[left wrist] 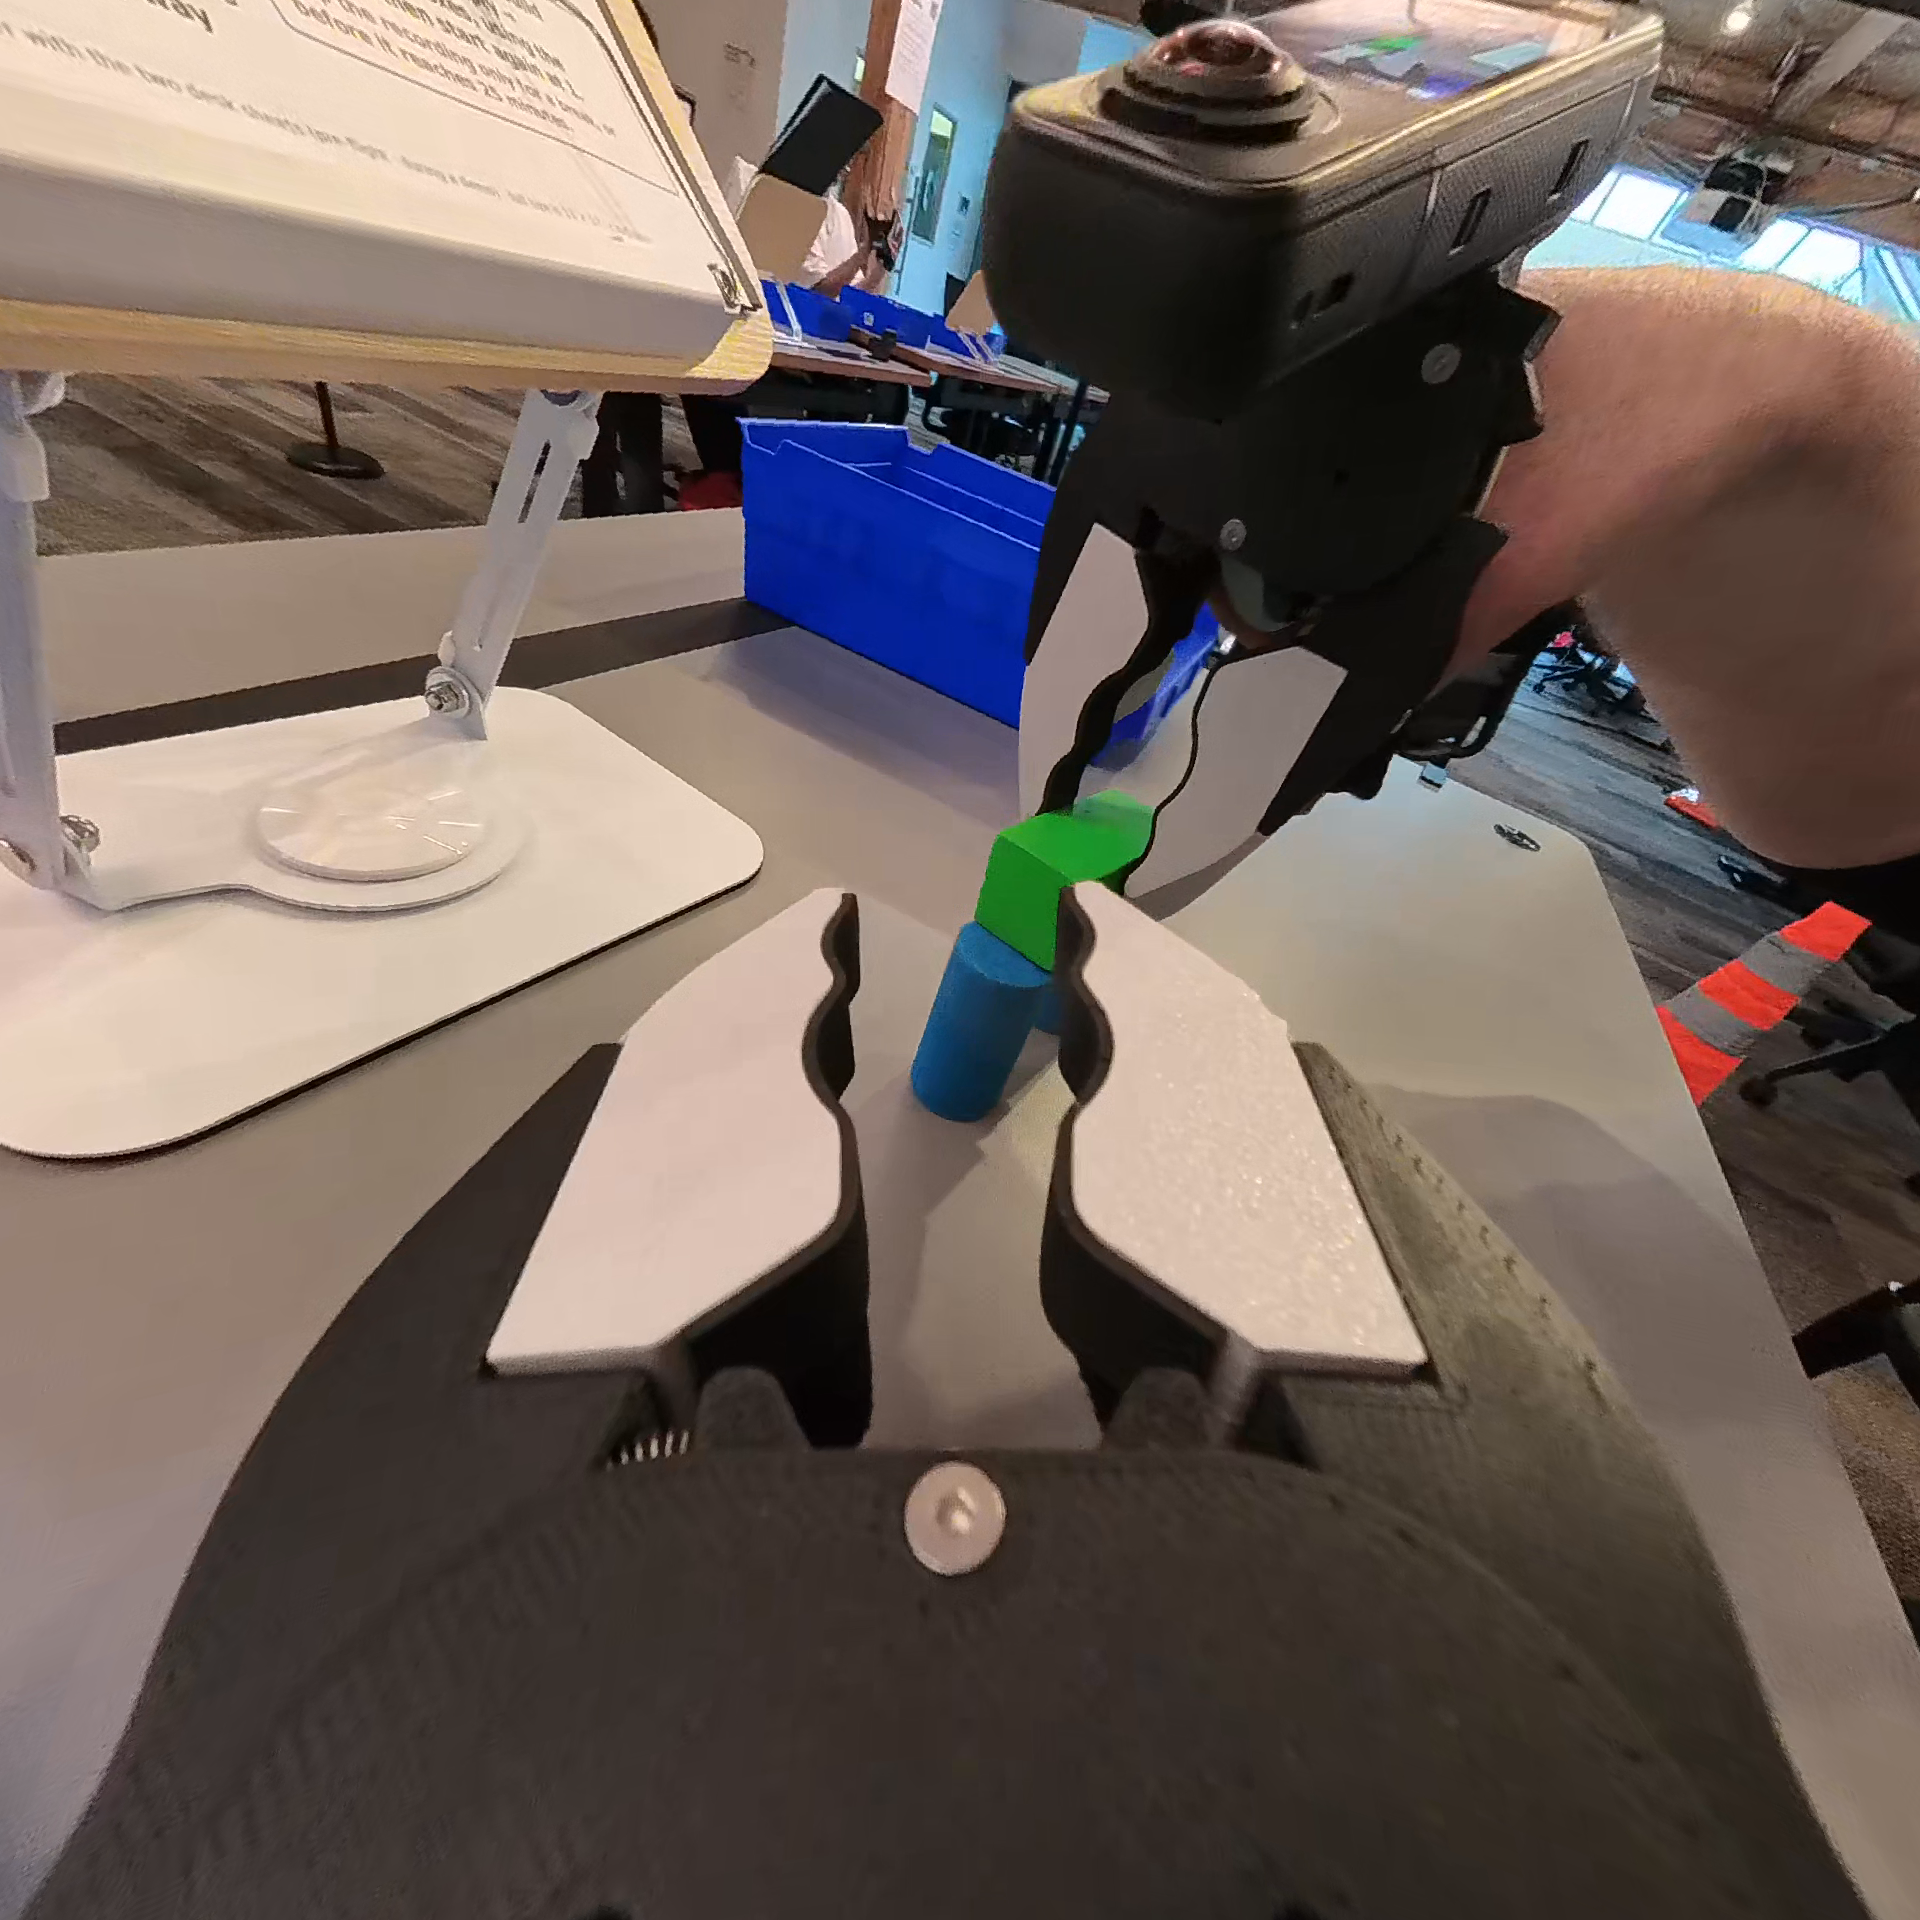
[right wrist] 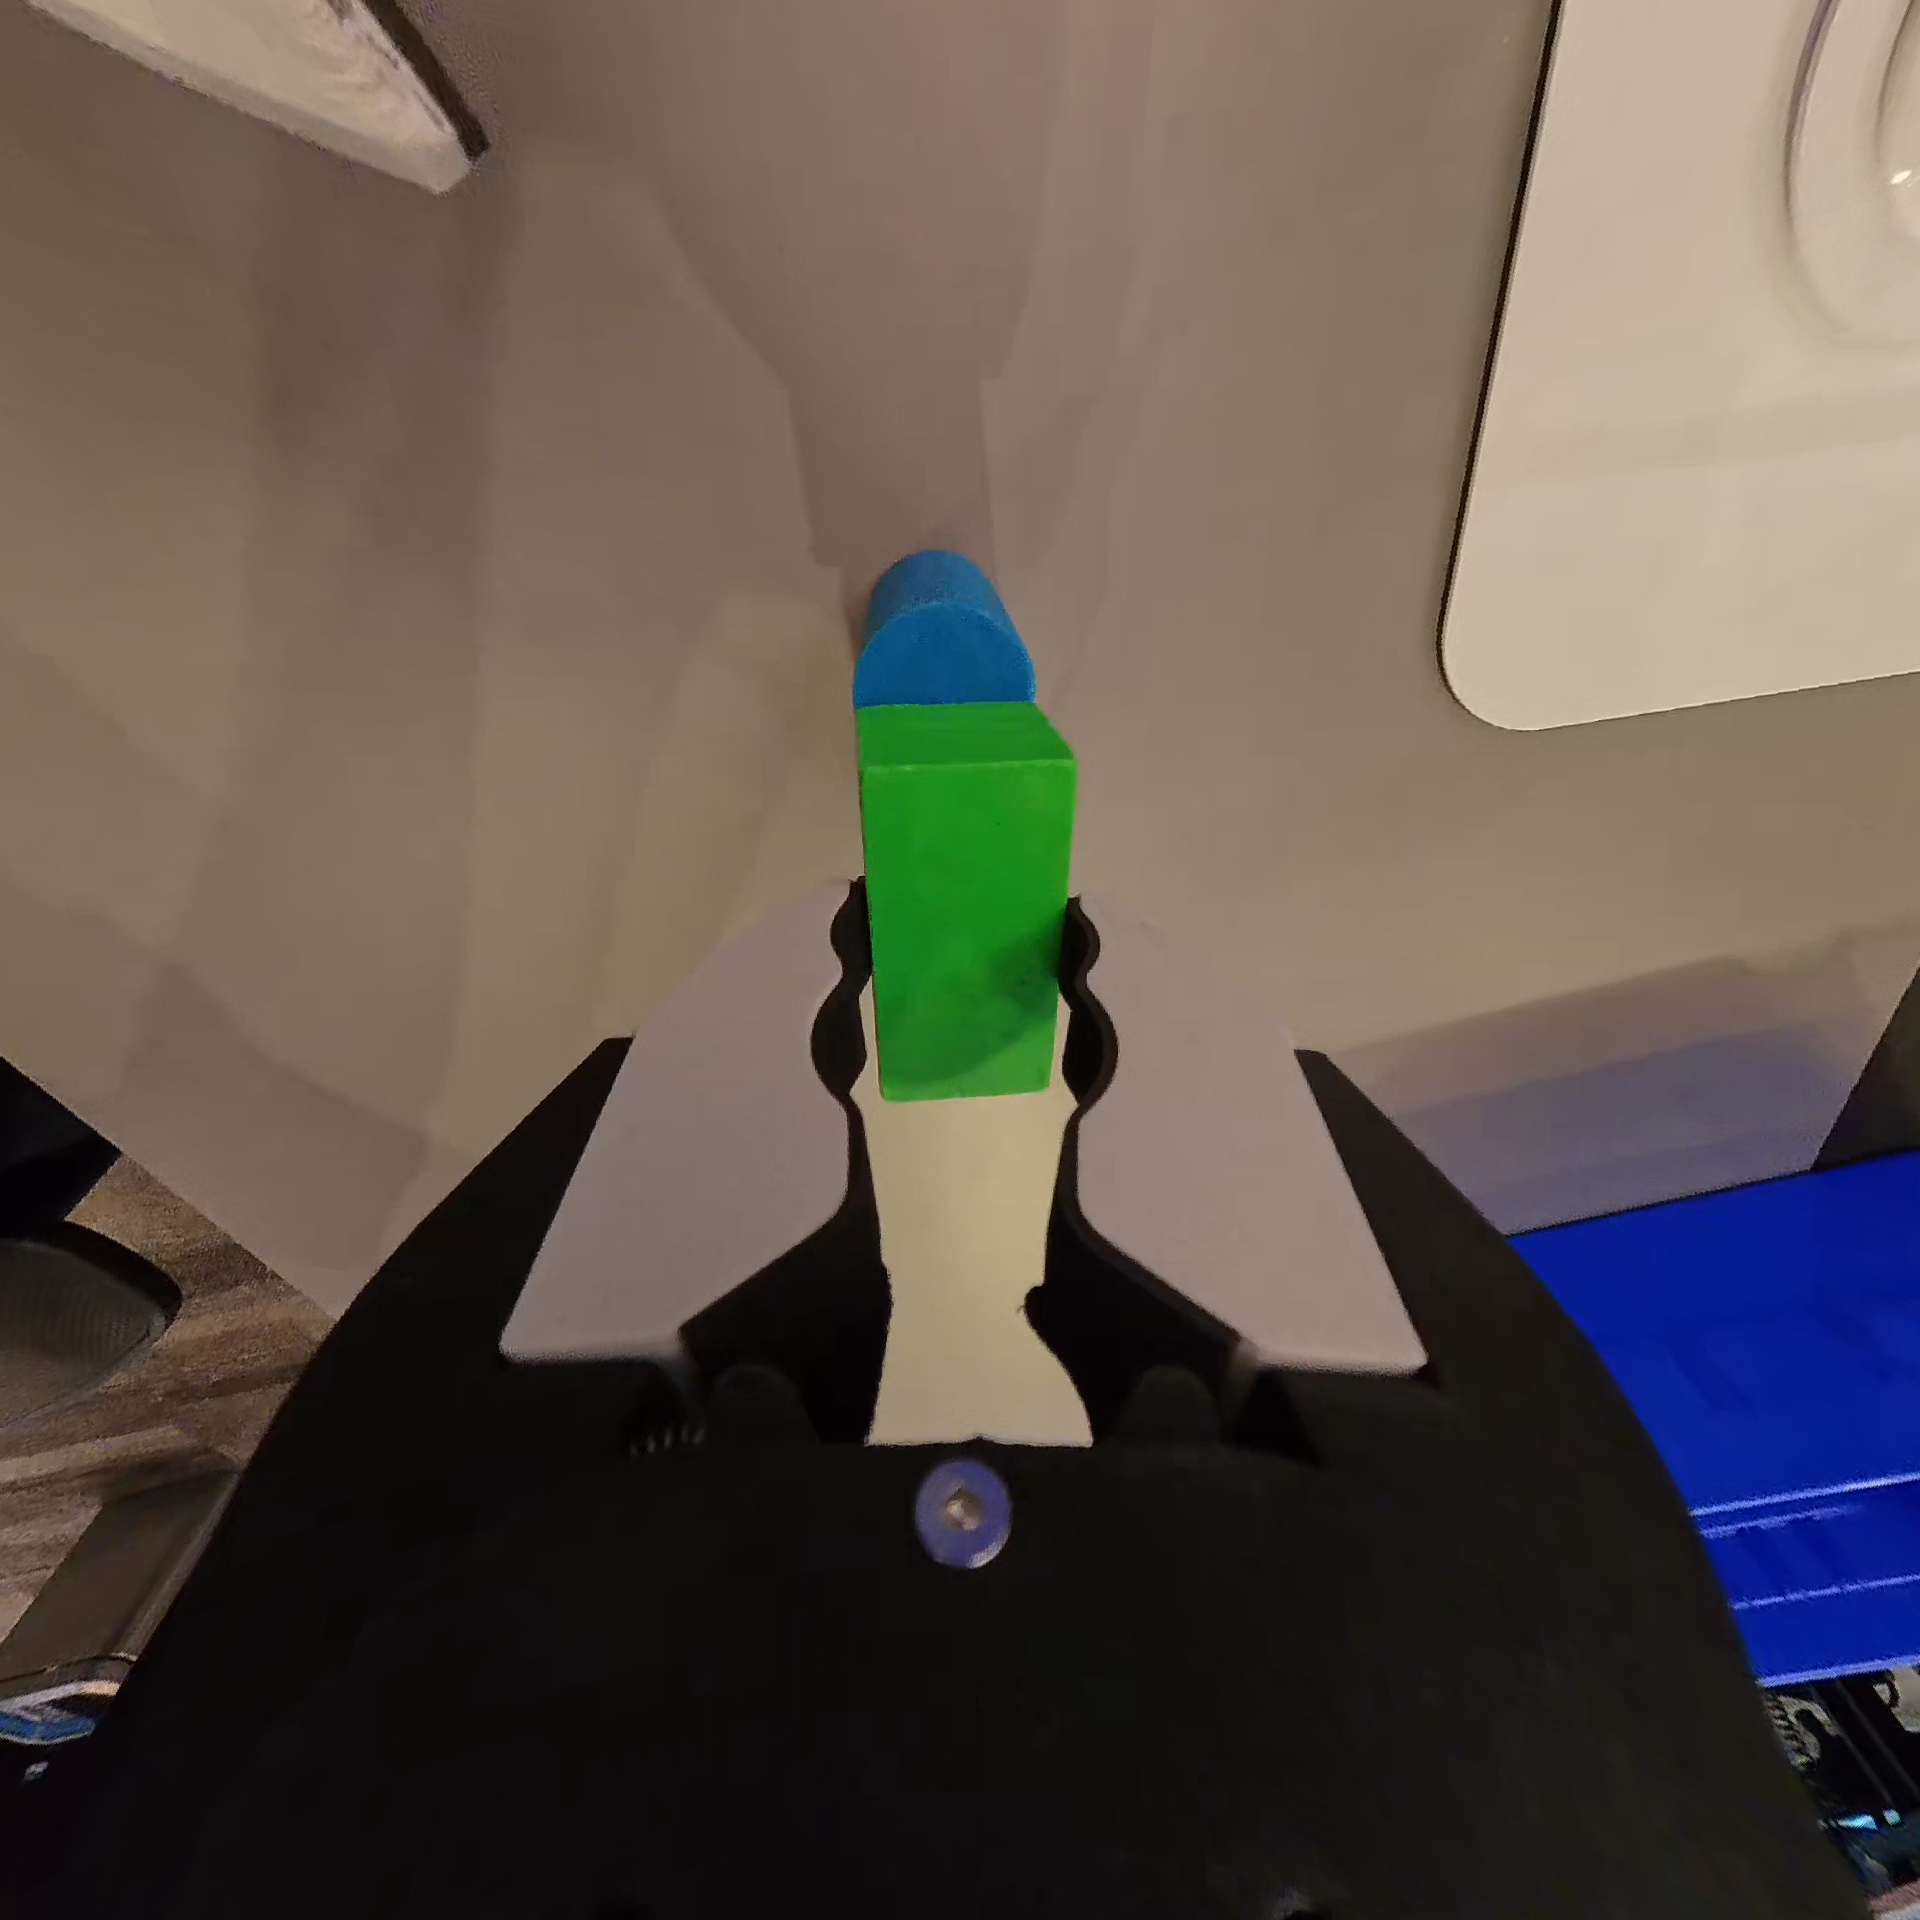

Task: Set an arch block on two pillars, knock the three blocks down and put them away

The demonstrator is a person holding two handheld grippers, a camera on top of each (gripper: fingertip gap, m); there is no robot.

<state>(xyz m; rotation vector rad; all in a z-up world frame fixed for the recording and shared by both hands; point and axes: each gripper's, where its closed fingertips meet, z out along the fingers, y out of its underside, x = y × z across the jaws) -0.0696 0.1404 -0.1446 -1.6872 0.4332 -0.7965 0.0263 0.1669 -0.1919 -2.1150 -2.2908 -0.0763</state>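
Green arch block (right wrist: 961, 904): held at its two flat sides between the jaws of the right gripper (right wrist: 961, 987), far end resting on or just above the near blue pillar (right wrist: 943, 639); contact not certain from either view. Judged stiff, light, smooth-painted, likely to slip if pinched lightly; best taken across the flat side faces, mid-length, as gripped here.

Blue pillar (left wrist: 971, 1023): round, upright on the grey table (left wrist: 1403, 987), directly under the arch block. Second pillar (left wrist: 1047, 1006) just behind it, mostly hidden; only a sliver seen. Both judged light and easily toppled.

Right gripper (left wrist: 1107, 831): above the pillar, angled down, held by a hand (left wrist: 1704, 540).

Left gripper (left wrist: 961, 997): just short of the pillar, jaws narrowly apart, nothing between them.

Blue bin (left wrist: 894, 540): beyond the pillar, at the table's far edge; probable store for the blocks.

White stand (left wrist: 343, 894): left of the pillar, flat base on the table, tilted board with a printed sheet above.
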